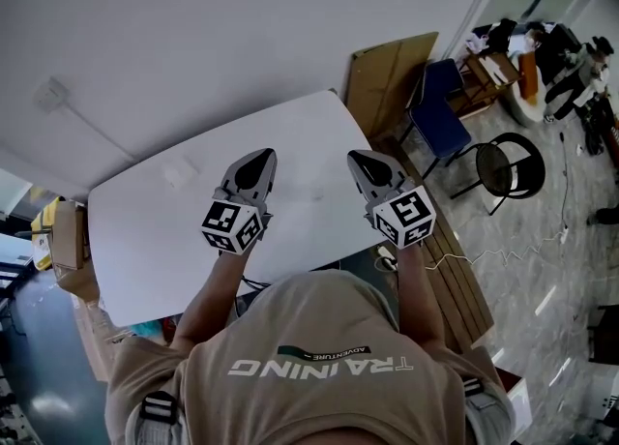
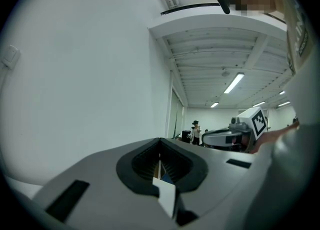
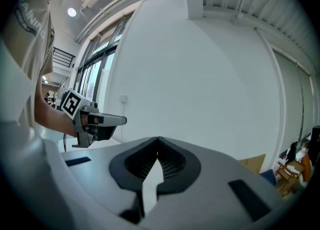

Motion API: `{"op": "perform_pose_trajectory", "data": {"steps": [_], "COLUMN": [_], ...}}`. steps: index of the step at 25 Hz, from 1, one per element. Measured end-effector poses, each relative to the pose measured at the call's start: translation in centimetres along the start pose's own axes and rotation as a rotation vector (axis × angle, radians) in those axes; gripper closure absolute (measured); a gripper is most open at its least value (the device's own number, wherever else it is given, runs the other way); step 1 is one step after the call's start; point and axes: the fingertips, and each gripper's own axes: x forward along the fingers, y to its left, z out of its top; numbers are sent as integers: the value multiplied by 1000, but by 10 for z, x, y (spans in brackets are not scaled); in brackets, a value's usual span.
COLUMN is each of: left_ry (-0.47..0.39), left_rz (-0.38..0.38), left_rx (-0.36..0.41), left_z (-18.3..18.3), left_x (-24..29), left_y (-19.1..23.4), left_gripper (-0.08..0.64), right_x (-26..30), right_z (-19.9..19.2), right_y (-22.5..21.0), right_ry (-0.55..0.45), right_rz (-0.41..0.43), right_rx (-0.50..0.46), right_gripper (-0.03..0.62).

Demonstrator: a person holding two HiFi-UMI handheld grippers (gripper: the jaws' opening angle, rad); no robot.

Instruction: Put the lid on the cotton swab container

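- The white wall (image 1: 193, 27) fills the top of my head view, and both hand-held grippers point toward it.
- The white worktop (image 1: 290, 133) sits just below the wall with one rounded corner toward the cardboard. Its surface looks almost bare from here.
- The person (image 1: 329, 356) in a beige shirt is at the near edge, both forearms reaching out over the worktop.
- A cardboard sheet (image 1: 387, 80) leans just past the worktop's far right corner. A blue chair (image 1: 440, 109) is beside it, and a black round-seated chair (image 1: 511, 167) stands further right.
- The left hand-held gripper (image 1: 261, 155) is held above the middle of the worktop. In its own view the jaws are pressed together at the tips with nothing between them.
- The right hand-held gripper (image 1: 356, 156) is level with the left one, near it but apart. Its jaws are likewise closed on nothing.
- A small pale object (image 1: 179, 174) lies on the worktop, left of the left hand-held gripper and clear of it. It is too faint for me to tell whether it is the cotton swab container or its lid; I can make out neither anywhere else.
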Motion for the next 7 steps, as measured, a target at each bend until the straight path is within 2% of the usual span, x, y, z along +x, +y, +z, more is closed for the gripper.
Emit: {"op": "perform_pose_trajectory", "data": {"steps": [7], "left_ry": [18], "left_rz": [1], "left_rx": [5], "left_z": [-7], "left_x": [-2], "left_y": [-2], "left_gripper": [548], "right_x": [-1], "right_z": [-15], "right_y": [3], "right_ry": [28], "right_rz": [14], "right_rx": [13], "right_gripper": [574]}}
